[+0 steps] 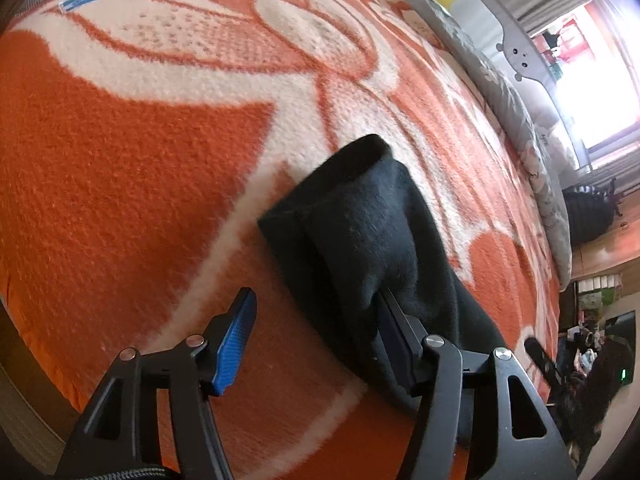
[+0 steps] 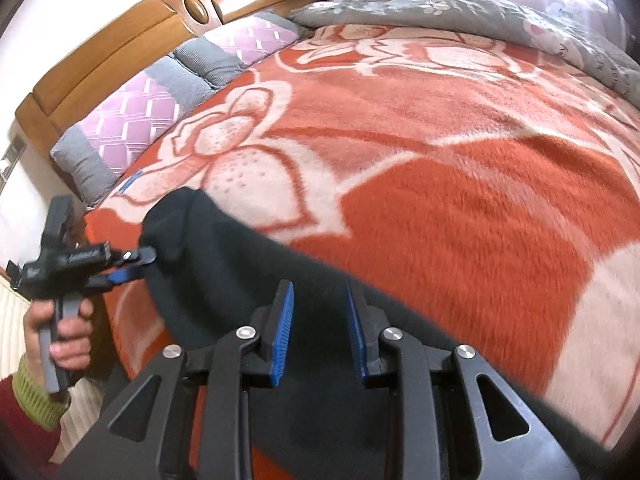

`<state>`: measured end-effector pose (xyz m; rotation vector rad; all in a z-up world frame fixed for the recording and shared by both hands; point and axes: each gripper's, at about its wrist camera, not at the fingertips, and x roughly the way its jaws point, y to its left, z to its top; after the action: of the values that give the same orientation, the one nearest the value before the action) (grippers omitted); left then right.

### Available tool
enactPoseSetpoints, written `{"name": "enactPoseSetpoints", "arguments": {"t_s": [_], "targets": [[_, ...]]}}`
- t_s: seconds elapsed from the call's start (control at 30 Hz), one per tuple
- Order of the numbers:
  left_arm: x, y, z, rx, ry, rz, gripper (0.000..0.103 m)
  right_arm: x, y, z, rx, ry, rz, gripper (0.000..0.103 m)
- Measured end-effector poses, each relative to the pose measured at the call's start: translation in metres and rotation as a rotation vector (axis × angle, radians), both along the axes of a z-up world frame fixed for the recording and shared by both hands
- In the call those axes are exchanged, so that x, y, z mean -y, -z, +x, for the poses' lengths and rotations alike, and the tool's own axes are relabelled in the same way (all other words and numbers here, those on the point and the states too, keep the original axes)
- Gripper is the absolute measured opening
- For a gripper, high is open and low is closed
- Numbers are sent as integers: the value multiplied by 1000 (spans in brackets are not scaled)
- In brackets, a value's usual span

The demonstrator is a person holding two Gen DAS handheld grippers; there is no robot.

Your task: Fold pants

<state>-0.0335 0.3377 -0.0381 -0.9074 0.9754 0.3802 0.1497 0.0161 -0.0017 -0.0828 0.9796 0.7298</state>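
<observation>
**Pants at near bed edge, both claws spread**

Left to right, left wrist view: left gripper (image 1: 316, 316) spread wide, holding nothing; left pad bare over orange blanket (image 1: 120, 184), right finger buried under dark cloth. Black pants (image 1: 360, 232) lying centre frame, long axis running from lower right up to centre, ahead-right of claw. Right wrist view: right gripper (image 2: 320, 328) moderately parted, poised over cloth at lower centre. Neither clamped; left judged nearer a grasp.

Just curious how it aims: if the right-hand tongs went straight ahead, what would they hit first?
Probably the black fleece pants, lying just beyond the open right tongs; past them is the orange-and-cream floral blanket. Depth is hard to judge.
</observation>
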Motion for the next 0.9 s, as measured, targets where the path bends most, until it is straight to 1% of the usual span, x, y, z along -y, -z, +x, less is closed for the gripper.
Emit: {"name": "enactPoseSetpoints", "arguments": {"t_s": [0.07, 0.17, 0.2, 0.3, 0.37, 0.43, 0.47, 0.53, 0.6, 0.63, 0.67, 0.73, 0.83, 0.9], "targets": [[-1, 6, -3, 4, 4, -9, 61, -9, 10, 16, -11, -6, -40, 28], [-2, 10, -2, 13, 15, 0, 61, -24, 33, 36, -74, -43, -121, 28], [-2, 10, -2, 13, 20, 7, 61, -27, 39, 38, -94, -58, -134, 28], [-1, 12, 2, 17, 31, 21, 61, -36, 46, 39, -111, -119, -131, 28], [-2, 14, 5, 23, 37, 19, 61, -40, 49, 37, -141, -163, -117, 28], [-4, 15, 7, 30, 43, 16, 61, -42, 51, 33, -136, -195, -127, 28], [-4, 16, 9, 32, 48, 17, 61, -42, 53, 29, -119, -220, -137, 30], [-5, 18, 11, 31, 54, 19, 61, -40, 56, 28, -120, -240, -150, 35], [-5, 18, 13, 34, 56, 19, 61, -38, 54, 29, -122, -251, -133, 35], [-5, 18, 14, 37, 57, 19, 61, -36, 52, 29, -117, -257, -123, 37], [-5, 19, 14, 39, 58, 20, 61, -36, 52, 30, -115, -260, -130, 42], [-5, 20, 15, 40, 61, 25, 61, -41, 58, 34, -123, -268, -163, 45], [-2, 19, 22, 35, 75, 48, 62, -54, 64, 40, -126, -288, -186, 45], [0, 20, 26, 33, 77, 62, 61, -64, 69, 42, -141, -293, -223, 45]]}}
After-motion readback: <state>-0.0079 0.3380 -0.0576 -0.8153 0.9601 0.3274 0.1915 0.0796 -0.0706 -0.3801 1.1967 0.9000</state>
